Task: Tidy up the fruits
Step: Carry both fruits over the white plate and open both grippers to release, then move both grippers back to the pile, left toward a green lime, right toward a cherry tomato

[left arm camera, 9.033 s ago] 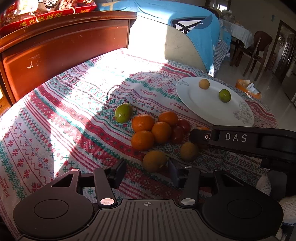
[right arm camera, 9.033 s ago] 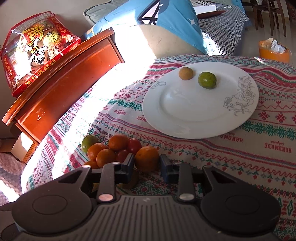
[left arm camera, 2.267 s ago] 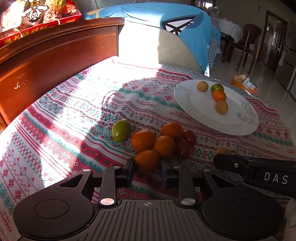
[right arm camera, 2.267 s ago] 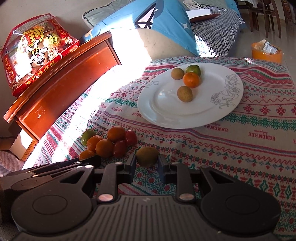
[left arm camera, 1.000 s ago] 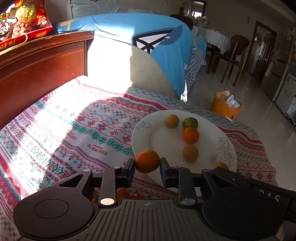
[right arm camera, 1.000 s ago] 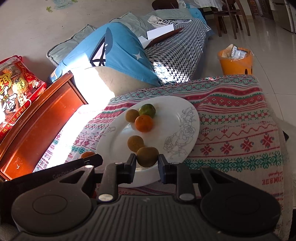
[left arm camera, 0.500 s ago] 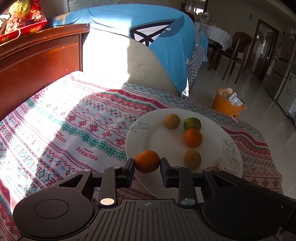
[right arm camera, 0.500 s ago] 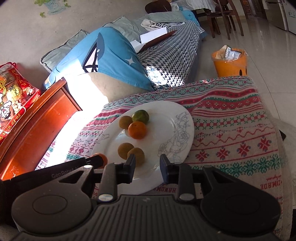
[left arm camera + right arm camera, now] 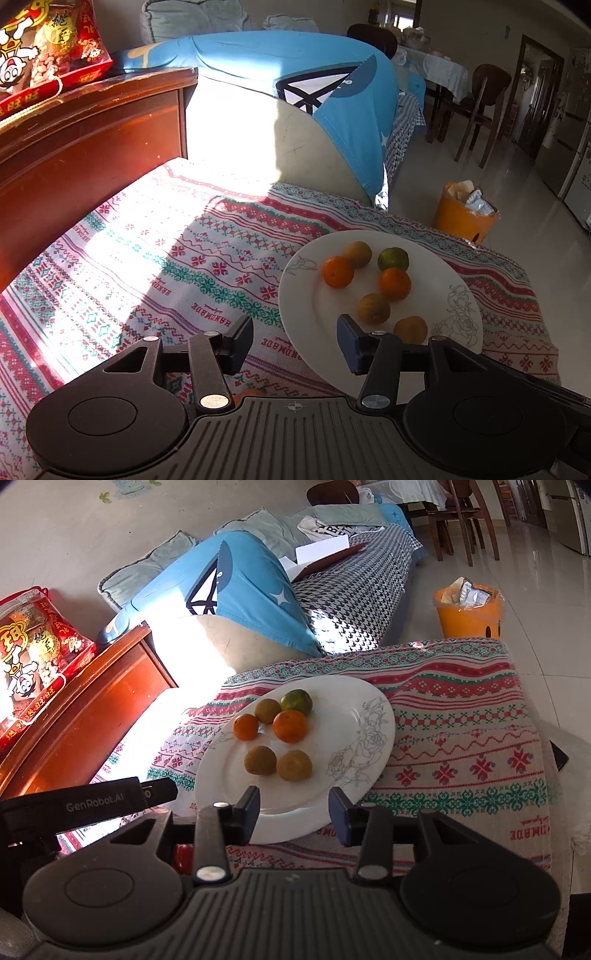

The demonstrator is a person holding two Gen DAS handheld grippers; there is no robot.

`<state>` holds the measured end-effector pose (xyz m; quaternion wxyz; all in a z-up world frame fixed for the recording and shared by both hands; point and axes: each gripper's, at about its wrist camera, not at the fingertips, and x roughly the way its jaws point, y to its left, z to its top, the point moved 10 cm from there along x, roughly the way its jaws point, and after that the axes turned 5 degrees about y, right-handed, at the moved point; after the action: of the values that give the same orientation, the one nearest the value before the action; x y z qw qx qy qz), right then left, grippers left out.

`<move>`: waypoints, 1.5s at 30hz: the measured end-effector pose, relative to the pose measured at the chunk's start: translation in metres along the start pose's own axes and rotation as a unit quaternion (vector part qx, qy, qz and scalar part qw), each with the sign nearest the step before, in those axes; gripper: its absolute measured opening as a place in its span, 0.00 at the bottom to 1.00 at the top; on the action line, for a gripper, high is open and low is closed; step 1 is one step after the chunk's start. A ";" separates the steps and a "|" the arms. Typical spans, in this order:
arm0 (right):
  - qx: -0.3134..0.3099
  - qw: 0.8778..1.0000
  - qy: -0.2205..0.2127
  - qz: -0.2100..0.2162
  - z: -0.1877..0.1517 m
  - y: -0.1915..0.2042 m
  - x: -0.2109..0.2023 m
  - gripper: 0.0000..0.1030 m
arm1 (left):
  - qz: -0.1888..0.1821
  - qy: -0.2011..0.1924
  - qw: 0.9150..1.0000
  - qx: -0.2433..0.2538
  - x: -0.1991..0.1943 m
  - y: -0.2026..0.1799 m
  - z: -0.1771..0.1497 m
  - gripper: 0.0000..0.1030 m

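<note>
"While the left gripper (image 9: 294, 332) hangs over the table's red-and-green patterned woven cloth (image 9: 184, 266) with its jaws opening and nothing between them, where is the fruit?"

"Six pieces lie on the round white plate with the grey flower drawing (image 9: 295, 306), ahead and to the right of that gripper. Left to right there is a small orange mandarin (image 9: 337, 271), a dull yellow-brown round fruit (image 9: 357, 254), a green citrus (image 9: 393, 258) and a second orange mandarin (image 9: 394, 283), with two more brownish ones nearer the rim."

"And the right gripper (image 9: 293, 805)?"

"It is parting its jaws too, empty, with its tips over the plate's near rim. The closest brown fruit lies just beyond them, untouched."

"So what does the next move turn on?"

"On what is left off the plate, I'd say. None of it lies ahead. It is back and below, nearly hidden under the gripper bodies. A sliver of orange peel (image 9: 251, 392) shows under the left gripper, and a dark red round fruit (image 9: 183, 853) peeks out beneath the right gripper's left finger."

"Which hand is nearer?"

"Each seems to have its own piece, orange for the left and red for the right. Both must pull back and tip down, I reckon. How many remain I cannot tell."
</note>
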<state>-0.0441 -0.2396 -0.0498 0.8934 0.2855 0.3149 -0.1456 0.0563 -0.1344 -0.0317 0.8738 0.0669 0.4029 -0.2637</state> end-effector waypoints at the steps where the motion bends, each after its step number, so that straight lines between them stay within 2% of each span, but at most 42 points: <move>1: -0.004 1.000 0.002 0.000 -0.002 0.001 -0.001 0.42 | 0.003 0.001 1.000 0.000 -0.002 0.002 -0.001 0.48; 6: -0.022 1.000 0.007 0.002 -0.009 0.008 -0.006 0.46 | 0.013 0.007 1.000 -0.004 -0.013 0.013 -0.007 0.48; 19: -0.071 0.997 0.029 0.021 -0.034 0.032 -0.014 0.46 | 0.043 0.008 0.998 -0.034 -0.046 0.064 -0.023 0.48; 29: -0.099 0.993 0.050 0.042 -0.053 0.053 -0.009 0.46 | 0.071 0.023 0.994 -0.075 -0.048 0.105 -0.042 0.48; 39: -0.127 0.988 0.066 0.064 -0.071 0.077 0.004 0.35 | 0.082 0.032 0.992 -0.086 -0.041 0.123 -0.062 0.47; 45: -0.138 0.985 0.066 0.075 -0.074 0.088 0.012 0.30 | 0.059 0.028 0.993 -0.094 -0.034 0.119 -0.062 0.45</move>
<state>-0.0314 -0.1257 -0.0679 0.9098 0.1914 0.3681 -0.0139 0.0579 0.0014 -0.0594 0.8789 0.0157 0.4452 -0.1704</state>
